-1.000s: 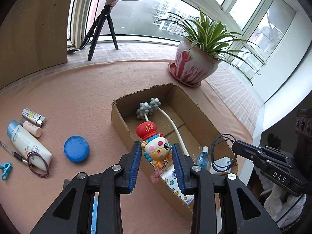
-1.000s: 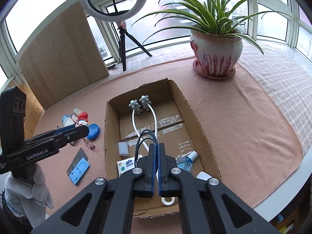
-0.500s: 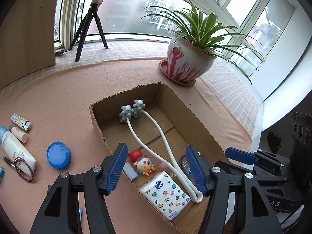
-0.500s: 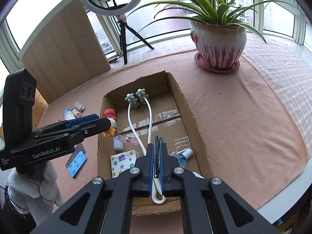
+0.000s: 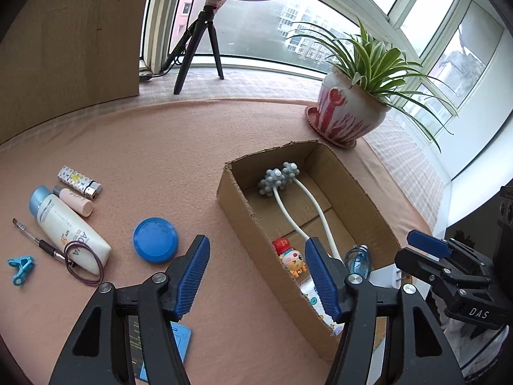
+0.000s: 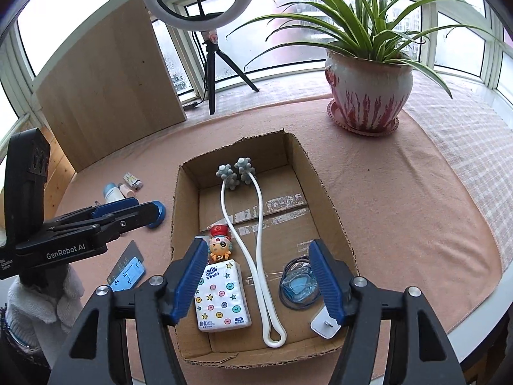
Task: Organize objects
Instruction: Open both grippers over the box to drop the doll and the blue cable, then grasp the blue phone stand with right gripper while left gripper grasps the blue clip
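Observation:
The cardboard box (image 6: 330, 202) holds a white two-armed massager (image 6: 256, 224), a cartoon toy (image 6: 219, 243), a tissue pack (image 6: 221, 298) and a black cable coil (image 6: 299, 284) around a blue bottle. My right gripper (image 6: 258, 277) hovers over the box's near end with its jaws opening; the tissue pack and massager loop lie below the gap, untouched. My left gripper (image 5: 256, 276) is open and empty above the box's left wall (image 5: 243, 205), with the toy (image 5: 290, 256) just beyond its right finger. In the left wrist view, the right gripper (image 5: 408, 247) shows at the right edge.
Left of the box lie a blue lid (image 5: 155, 239), a sunscreen tube (image 5: 67, 227), a lighter (image 5: 80, 182), a pink tube (image 5: 75, 200), a pen (image 5: 35, 239), a hair tie (image 5: 85, 263), a blue clip (image 5: 21, 264) and a blue card (image 6: 126, 271). A plant pot (image 6: 368, 93) stands behind the box.
My left gripper opened and dropped the toy into the box, then drew back to the left. My right gripper opened and let the black cable fall into the box's near right corner.

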`<state>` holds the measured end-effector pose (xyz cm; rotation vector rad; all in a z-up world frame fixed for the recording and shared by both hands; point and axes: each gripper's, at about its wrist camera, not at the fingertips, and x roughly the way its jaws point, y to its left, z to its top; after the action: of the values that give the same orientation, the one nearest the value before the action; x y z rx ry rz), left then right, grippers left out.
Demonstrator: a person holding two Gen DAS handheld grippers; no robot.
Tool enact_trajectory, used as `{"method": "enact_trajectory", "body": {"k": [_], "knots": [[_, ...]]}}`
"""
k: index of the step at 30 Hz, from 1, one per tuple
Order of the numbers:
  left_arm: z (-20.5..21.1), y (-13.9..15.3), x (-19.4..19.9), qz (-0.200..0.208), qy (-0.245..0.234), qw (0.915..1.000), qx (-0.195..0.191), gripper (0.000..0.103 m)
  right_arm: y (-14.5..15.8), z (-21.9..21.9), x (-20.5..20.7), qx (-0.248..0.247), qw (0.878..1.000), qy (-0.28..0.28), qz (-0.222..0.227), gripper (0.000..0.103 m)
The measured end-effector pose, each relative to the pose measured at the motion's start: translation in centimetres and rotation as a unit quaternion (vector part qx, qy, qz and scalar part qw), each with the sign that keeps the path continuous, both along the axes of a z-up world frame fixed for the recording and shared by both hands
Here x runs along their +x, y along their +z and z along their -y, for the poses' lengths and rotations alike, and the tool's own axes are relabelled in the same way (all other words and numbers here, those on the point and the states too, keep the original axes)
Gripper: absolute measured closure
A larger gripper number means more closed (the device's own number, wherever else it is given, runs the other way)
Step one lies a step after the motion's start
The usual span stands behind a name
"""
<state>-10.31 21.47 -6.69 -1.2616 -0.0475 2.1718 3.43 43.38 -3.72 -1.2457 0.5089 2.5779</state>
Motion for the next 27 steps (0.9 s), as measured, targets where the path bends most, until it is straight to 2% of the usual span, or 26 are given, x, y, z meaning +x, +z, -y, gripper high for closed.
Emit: {"method": "enact_trajectory", "body": {"k": [8, 18, 27], "knots": [[7.1, -1.2, -1.6, 0.017, 0.055, 0.9983, -0.013, 0.038, -0.3, 2.5, -1.4, -0.016, 1.0, 0.024, 0.003, 0.041], [16.2, -2.9, -3.2, 0.039, 0.12, 0.9917, -0.022, 0.038, -0.6, 7.2, -4.0, -0.046, 0.997, 0.067, 0.006, 0.041], [21.8, -4.3, -4.2, 0.046, 0.153, 0.9861, -0.046, 0.038, -3.0, 13.3, -6.6, -0.058, 0.991, 0.115, 0.046, 0.041]]}}
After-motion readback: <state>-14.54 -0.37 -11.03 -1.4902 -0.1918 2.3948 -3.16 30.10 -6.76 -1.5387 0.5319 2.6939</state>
